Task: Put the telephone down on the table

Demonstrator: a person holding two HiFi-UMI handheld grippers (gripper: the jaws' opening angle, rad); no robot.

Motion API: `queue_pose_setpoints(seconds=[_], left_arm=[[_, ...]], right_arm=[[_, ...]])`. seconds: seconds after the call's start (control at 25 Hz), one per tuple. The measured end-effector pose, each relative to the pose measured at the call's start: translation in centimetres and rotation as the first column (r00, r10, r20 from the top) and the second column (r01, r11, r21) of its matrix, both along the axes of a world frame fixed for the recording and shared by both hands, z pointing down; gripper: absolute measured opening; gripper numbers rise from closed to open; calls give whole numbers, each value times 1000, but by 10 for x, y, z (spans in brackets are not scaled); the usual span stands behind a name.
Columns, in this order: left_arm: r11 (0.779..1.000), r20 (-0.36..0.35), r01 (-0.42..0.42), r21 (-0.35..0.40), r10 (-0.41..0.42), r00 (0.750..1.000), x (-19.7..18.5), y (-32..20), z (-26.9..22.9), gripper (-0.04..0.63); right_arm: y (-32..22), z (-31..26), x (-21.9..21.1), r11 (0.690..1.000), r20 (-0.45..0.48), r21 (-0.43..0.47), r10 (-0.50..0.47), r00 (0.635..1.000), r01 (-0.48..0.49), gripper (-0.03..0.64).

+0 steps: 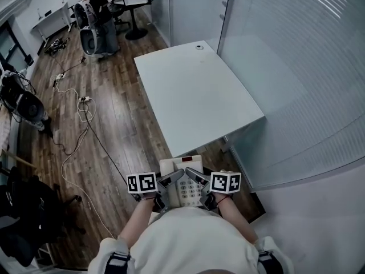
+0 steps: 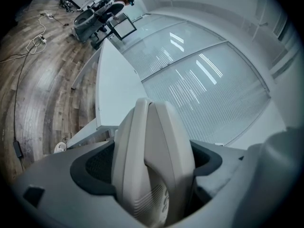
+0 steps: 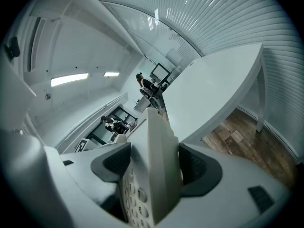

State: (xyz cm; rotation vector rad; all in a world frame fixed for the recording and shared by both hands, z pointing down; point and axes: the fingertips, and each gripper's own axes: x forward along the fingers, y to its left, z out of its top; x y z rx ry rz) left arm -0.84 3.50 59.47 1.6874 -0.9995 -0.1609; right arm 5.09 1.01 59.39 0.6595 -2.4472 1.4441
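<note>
A cream desk telephone (image 1: pixel 183 181) with a keypad is held in the air close to the person's body, just short of the near edge of the white table (image 1: pixel 194 93). My left gripper (image 1: pixel 169 181) is shut on its left side and my right gripper (image 1: pixel 197 181) is shut on its right side. In the left gripper view the telephone (image 2: pixel 152 160) stands edge-on between the jaws, handset side showing. In the right gripper view the telephone (image 3: pixel 152 175) fills the gap between the jaws, with keypad buttons visible low down.
A small round object (image 1: pixel 199 47) lies at the table's far edge. A frosted glass wall (image 1: pixel 285 67) runs along the right. Cables (image 1: pixel 80 124) trail over the wooden floor on the left, with equipment (image 1: pixel 100 24) at the far end.
</note>
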Motion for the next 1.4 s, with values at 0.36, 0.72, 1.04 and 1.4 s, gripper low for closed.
queue_pose_setpoints(seconds=[0.36, 0.72, 1.04, 1.4], left_arm=[[1000, -9, -26, -3, 26, 1000, -23, -58, -6, 437], [999, -19, -51, 4, 51, 999, -61, -109, -15, 437], [997, -14, -81, 14, 81, 997, -90, -150, -14, 437], [990, -22, -137, 16, 138, 990, -112, -195, -15, 437]], right_arm=[[-57, -7, -22, 1000, -10, -3, 26, 1000, -26, 318], [-106, -16, -60, 999, -20, 2, 52, 998, -52, 318], [-145, -16, -88, 997, -17, 15, 82, 996, -82, 318], [-187, -17, -109, 991, -26, 14, 135, 991, -135, 318]])
